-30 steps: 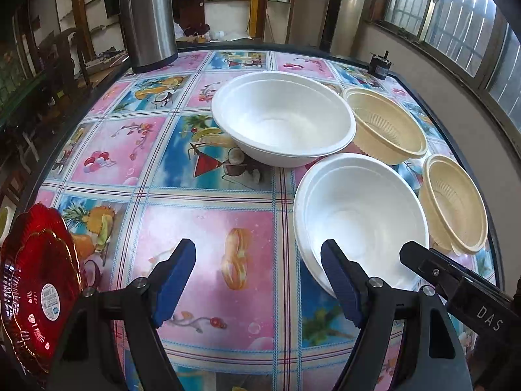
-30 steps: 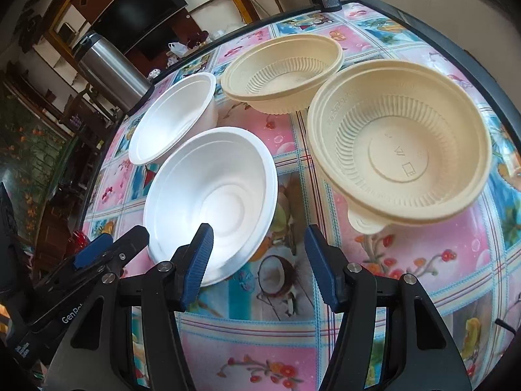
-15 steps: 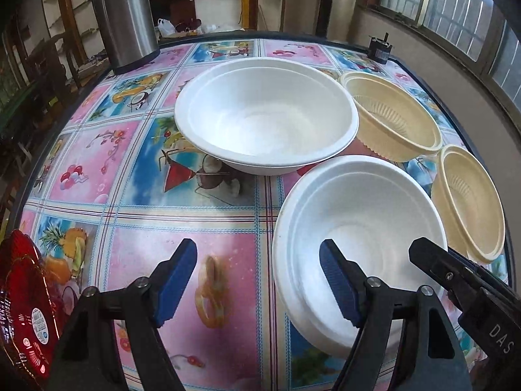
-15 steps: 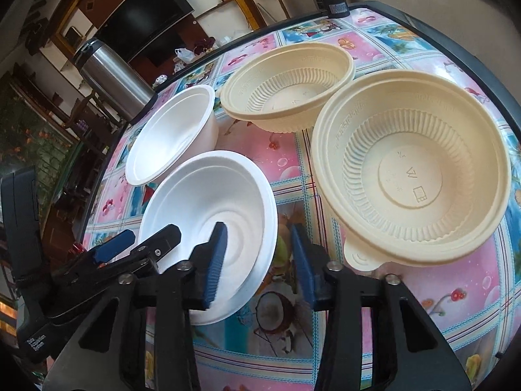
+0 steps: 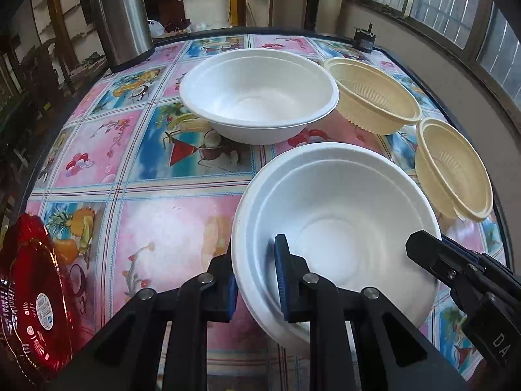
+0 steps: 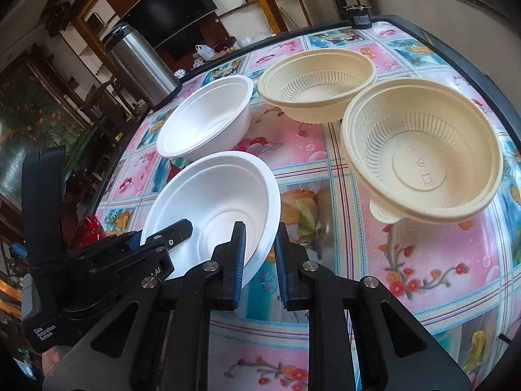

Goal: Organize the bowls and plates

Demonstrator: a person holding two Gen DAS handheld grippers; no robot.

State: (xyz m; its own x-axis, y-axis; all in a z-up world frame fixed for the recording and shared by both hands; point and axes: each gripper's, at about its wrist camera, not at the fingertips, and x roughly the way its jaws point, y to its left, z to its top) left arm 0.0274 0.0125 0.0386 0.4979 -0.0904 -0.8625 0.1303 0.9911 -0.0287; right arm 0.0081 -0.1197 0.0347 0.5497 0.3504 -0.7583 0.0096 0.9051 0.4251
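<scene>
While both grippers had just closed — left gripper (image 5: 254, 280) and right gripper (image 6: 259, 257) each pinching the near white bowl's (image 5: 335, 228) rim on the table — lifting onto the far white bowl (image 5: 257, 97) seemingly came next.

The left gripper (image 5: 255, 288) is matte black plastic with triangular cut-outs in its arms; silver round screws sit at the pivots; blue pads line the jaws; the right gripper (image 6: 259, 259) matches it; white lettering on the left gripper's body, at 8 o'clock in the right wrist view, reads "Data Acquisition System".
</scene>
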